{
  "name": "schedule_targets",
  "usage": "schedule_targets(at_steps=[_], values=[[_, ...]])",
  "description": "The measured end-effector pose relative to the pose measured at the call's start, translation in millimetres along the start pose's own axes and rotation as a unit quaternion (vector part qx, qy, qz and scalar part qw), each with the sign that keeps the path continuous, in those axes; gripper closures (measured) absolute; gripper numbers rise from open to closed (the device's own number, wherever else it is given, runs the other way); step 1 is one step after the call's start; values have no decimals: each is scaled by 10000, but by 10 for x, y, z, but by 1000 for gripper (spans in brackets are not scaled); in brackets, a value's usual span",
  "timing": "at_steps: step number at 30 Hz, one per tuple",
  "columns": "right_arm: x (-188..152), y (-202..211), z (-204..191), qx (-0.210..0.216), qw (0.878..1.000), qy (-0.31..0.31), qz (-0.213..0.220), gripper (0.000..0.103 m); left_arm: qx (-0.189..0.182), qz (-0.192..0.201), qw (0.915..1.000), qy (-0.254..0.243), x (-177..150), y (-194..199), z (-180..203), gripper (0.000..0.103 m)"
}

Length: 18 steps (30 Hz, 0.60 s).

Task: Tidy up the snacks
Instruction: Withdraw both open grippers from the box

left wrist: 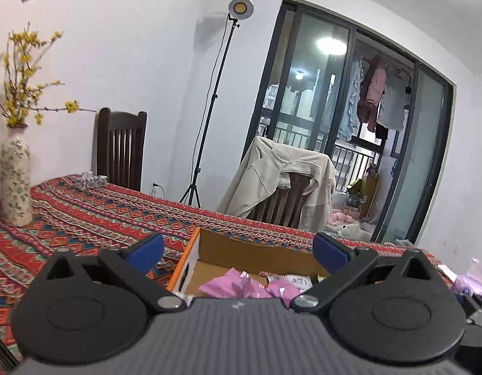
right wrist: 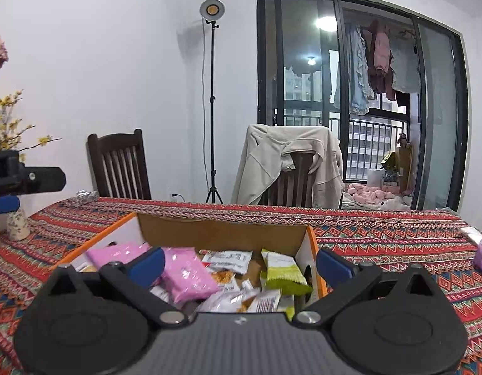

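Left gripper [left wrist: 239,251]: jaws spread wide, nothing between.
Right gripper [right wrist: 239,264]: jaws wide, empty.
Cardboard box [right wrist: 222,234]: just beyond both jaws.
Pink packet [right wrist: 186,273]: beside right gripper's left pad.

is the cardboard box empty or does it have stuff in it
Not empty: the open-topped cardboard box holds pink packets, a green packet and other snack packets.

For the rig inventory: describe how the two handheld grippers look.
The left gripper and right gripper look alike: two blue finger pads on black linkage bars with silver pivot screws, round black discs either side, and a ribbed grey body. No cables, hands or sleeves visible.
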State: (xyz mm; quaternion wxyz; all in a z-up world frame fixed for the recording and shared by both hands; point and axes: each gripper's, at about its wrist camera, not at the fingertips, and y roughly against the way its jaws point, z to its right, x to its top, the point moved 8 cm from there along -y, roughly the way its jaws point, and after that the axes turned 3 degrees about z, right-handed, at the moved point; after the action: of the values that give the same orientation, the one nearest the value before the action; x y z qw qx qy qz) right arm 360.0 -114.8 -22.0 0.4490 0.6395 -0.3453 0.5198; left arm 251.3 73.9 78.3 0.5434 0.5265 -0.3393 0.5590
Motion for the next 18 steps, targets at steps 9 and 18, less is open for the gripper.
schedule_targets(at_steps=[9, 18], values=[[-311, 700, -133, 145, 9997, 111, -136, 0, 64, -525, 9981, -315, -418, 569, -156, 0], [-800, 1093, -182, 241, 9980, 105, -579, 0, -79, -1069, 9925, -585, -970, 899, -319, 0]])
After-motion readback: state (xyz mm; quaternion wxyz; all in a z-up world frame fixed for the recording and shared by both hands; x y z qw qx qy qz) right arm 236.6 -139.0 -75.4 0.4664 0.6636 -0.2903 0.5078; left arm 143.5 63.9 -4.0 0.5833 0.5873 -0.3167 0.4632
